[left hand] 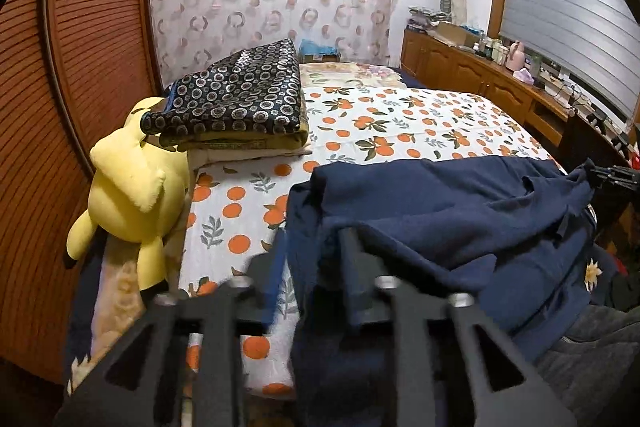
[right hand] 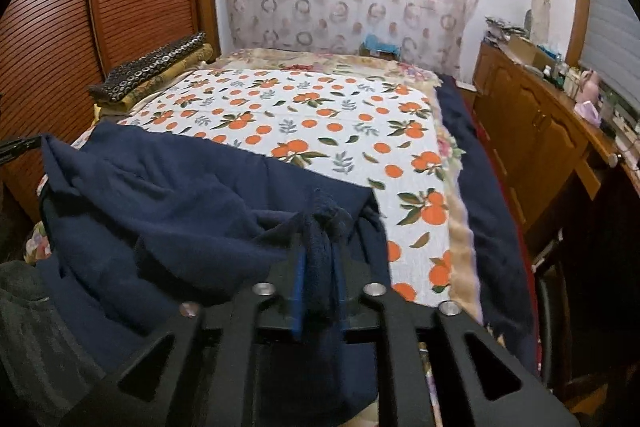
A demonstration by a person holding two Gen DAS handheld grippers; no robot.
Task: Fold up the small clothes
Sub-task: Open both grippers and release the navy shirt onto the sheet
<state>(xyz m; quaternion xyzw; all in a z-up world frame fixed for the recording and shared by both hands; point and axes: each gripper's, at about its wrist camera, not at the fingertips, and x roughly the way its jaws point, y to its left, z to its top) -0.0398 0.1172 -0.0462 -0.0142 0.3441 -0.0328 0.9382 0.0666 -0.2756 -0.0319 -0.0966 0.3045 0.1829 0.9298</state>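
Right gripper (right hand: 318, 259): jaws clamped on a bunched fold of the navy garment (right hand: 168, 195), cloth pinched between both fingers. Left gripper (left hand: 308, 267): jaws parted; the garment's edge drapes over the right-hand finger and hides the gap, so I can't tell whether anything is pinched. View is blurred there. Garment lies crumpled across the near edge of the bed (right hand: 304, 107), stretched between the two grippers, on an orange-print sheet (left hand: 400, 123). Yellow plush toy (left hand: 132, 183) sits at the bed's left edge, touching a stack of folded patterned blankets (left hand: 240, 99) just behind it. Wooden cabinets (left hand: 472, 75) run along the right wall, well apart from the garment.
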